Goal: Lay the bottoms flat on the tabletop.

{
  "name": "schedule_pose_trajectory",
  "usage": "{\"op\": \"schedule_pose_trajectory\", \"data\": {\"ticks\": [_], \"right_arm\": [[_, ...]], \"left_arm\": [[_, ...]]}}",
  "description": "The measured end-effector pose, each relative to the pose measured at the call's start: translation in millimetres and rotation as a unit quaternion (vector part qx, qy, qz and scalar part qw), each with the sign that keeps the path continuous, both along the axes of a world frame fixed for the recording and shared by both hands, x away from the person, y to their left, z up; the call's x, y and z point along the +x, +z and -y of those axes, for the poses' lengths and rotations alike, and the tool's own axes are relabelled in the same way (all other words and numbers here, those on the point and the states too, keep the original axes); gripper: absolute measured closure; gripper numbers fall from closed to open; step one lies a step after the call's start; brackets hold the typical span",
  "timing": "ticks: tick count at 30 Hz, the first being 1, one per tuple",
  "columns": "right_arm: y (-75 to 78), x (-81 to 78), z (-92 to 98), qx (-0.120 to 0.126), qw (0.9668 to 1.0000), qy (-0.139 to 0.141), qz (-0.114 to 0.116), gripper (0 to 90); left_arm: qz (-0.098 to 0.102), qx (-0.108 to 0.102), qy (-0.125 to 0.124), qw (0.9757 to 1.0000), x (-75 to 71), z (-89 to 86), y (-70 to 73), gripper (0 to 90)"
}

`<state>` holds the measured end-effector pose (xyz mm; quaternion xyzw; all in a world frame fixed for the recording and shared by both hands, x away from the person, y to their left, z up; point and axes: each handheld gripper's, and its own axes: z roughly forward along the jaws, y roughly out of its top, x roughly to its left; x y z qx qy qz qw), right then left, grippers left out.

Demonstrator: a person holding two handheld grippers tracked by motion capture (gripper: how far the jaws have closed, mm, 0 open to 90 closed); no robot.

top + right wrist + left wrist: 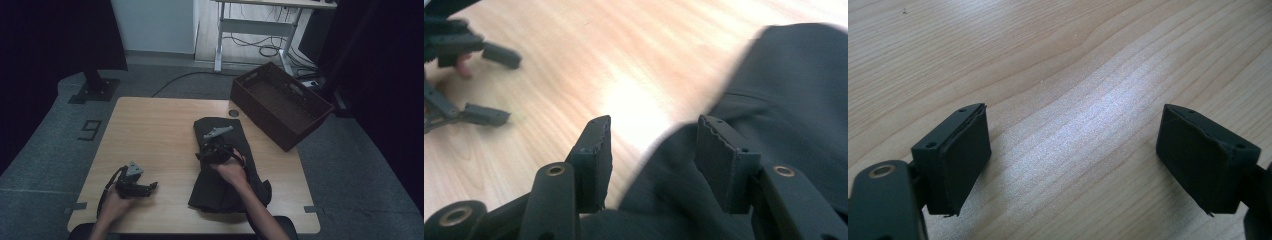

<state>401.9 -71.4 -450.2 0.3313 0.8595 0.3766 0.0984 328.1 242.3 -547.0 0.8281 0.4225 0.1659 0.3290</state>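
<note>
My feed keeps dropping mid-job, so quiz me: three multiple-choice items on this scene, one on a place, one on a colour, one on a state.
1. Where does the brown basket stand?
A. at the table's far right corner
B. at the near left corner
C. on the floor by the desk

2. What colour is the folded garment on the table?
A. white
B. black
C. red

3. How do the left hand-held gripper and its jaws stand?
A. shut on the garment
B. shut on the basket rim
C. open over bare wood

Answers:
1 A, since the high view shows it overhanging that far right corner.
2 B, as the cloth reads black in the high view and the right gripper view.
3 C, because the left gripper view shows wood grain between its parted pads.
</note>
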Motion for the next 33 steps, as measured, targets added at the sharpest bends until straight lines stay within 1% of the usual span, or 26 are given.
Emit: {"op": "schedule_pose_trajectory", "data": {"ticks": [3, 5, 6, 7, 9, 10, 11, 14, 16, 18, 19, 20, 21, 22, 23, 24, 25, 26, 27, 28, 29, 30, 31, 32, 33], "right_arm": [[-14.4, 2.4, -14.5, -0.009, 0.9999, 0.011, -0.006, 45.3], [-24.0, 5.3, -19.0, -0.026, 0.9995, 0.014, -0.005, 43.3], [-28.5, 7.2, -19.2, -0.037, 0.9992, 0.016, -0.006, 43.1], [-33.2, 9.3, -17.6, -0.050, 0.9987, 0.009, -0.004, 42.5], [-38.0, 11.8, -13.0, -0.060, 0.9982, 0.002, -0.002, 41.5], [-40.7, 13.2, -9.8, -0.066, 0.9978, -0.001, -0.005, 41.4], [-43.7, 14.4, -6.8, -0.069, 0.9975, -0.004, -0.009, 40.8], [-53.3, 17.7, -0.2, -0.065, 0.9976, -0.011, -0.022, 40.5], [-59.1, 18.2, -0.9, -0.074, 0.9970, -0.012, -0.022, 39.8], [-66.4, 18.1, -4.5, -0.089, 0.9958, -0.011, -0.021, 39.9], [-71.1, 18.0, -7.6, -0.102, 0.9946, -0.012, -0.019, 40.5], [-73.7, 17.9, -9.6, -0.108, 0.9939, -0.013, -0.016, 41.9], [-76.7, 17.1, -12.8, -0.120, 0.9927, -0.015, -0.008, 46.7], [-76.7, 16.3, -14.7, -0.132, 0.9911, -0.018, 0.003, 53.5], [-75.9, 17.0, -15.1, -0.137, 0.9902, -0.028, 0.004, 58.5], [-75.6, 17.4, -15.0, -0.139, 0.9897, -0.035, 0.003, 66.0], [-75.1, 17.2, -14.8, -0.144, 0.9888, -0.040, 0.006, 71.6], [-74.7, 17.0, -14.5, -0.143, 0.9888, -0.042, 0.006, 76.7], [-74.3, 16.6, -14.1, -0.140, 0.9892, -0.042, 0.006, 79.2], [-73.7, 16.2, -13.4, -0.127, 0.9911, -0.041, 0.002, 81.1], [-73.2, 16.3, -12.5, -0.109, 0.9932, -0.041, -0.011, 81.6], [-72.3, 16.5, -12.1, -0.100, 0.9940, -0.042, -0.014, 81.9], [-68.7, 16.4, -11.8, -0.082, 0.9956, -0.041, -0.016, 82.2], [-64.1, 16.2, -12.1, -0.066, 0.9970, -0.037, -0.018, 82.3], [-58.2, 15.9, -13.9, -0.057, 0.9978, -0.031, -0.017, 82.4]], "left_arm": [[0.000, 0.000, 0.000, 1.0000, 0.0, 0.0, 0.0, 14.0], [0.000, 0.000, 0.000, 1.0000, 0.0, 0.0, 0.0, 14.0], [0.000, 0.000, 0.000, 1.0000, 0.0, 0.0, 0.0, 14.0], [0.000, 0.000, 0.000, 1.0000, 0.0, 0.0, 0.0, 14.0], [0.000, 0.000, 0.000, 1.0000, 0.1, 0.0, -0.1, 14.0], [0.000, 0.000, 0.000, 1.0000, 0.0, 0.0, 0.0, 14.0], [0.000, 0.000, 0.000, 1.0000, 0.0, 0.0, 0.0, 14.0], [0.000, 0.000, 0.000, 1.0000, 0.0, 0.1, -0.1, 14.0], [0.000, 0.000, 0.000, 1.0000, 0.0, 0.1, -0.1, 14.0], [0.000, -0.001, 0.000, 1.0000, 0.0, 0.1, -0.1, 14.0], [0.000, 0.000, 0.000, 1.0000, 0.0, 0.1, -0.1, 14.0], [0.000, 0.000, 0.000, 1.0000, 0.0, 0.1, -0.1, 14.0], [0.000, 0.000, 0.000, 1.0000, 0.0, 0.0, 0.0, 14.0], [0.000, -0.001, 0.000, 1.0000, 0.0, 0.1, -0.1, 14.0], [0.000, 0.000, 0.000, 1.0000, 0.0, 0.1, 0.0, 14.0], [0.000, 0.000, 0.000, 1.0000, 0.0, 0.1, -0.1, 14.0], [0.000, 0.000, 0.000, 1.0000, 0.0, 0.0, -0.1, 14.0], [0.000, 0.000, 0.000, 1.0000, 0.0, 0.0, 0.0, 14.0], [0.000, 0.000, 0.000, 1.0000, 0.0, 0.0, 0.0, 14.0], [0.000, 0.000, 0.000, 1.0000, 0.0, 0.0, -0.1, 14.0], [0.000, 0.000, 0.000, 1.0000, 0.0, 0.0, -0.1, 14.0], [0.000, 0.000, 0.000, 1.0000, 0.1, 0.0, -0.1, 14.0], [0.000, 0.000, 0.000, 1.0000, 0.1, 0.0, -0.1, 14.0], [0.000, 0.000, 0.000, 1.0000, 0.1, 0.0, 0.0, 14.0], [0.000, 0.000, 0.000, 1.0000, 0.1, 0.0, 0.0, 14.0]]}}
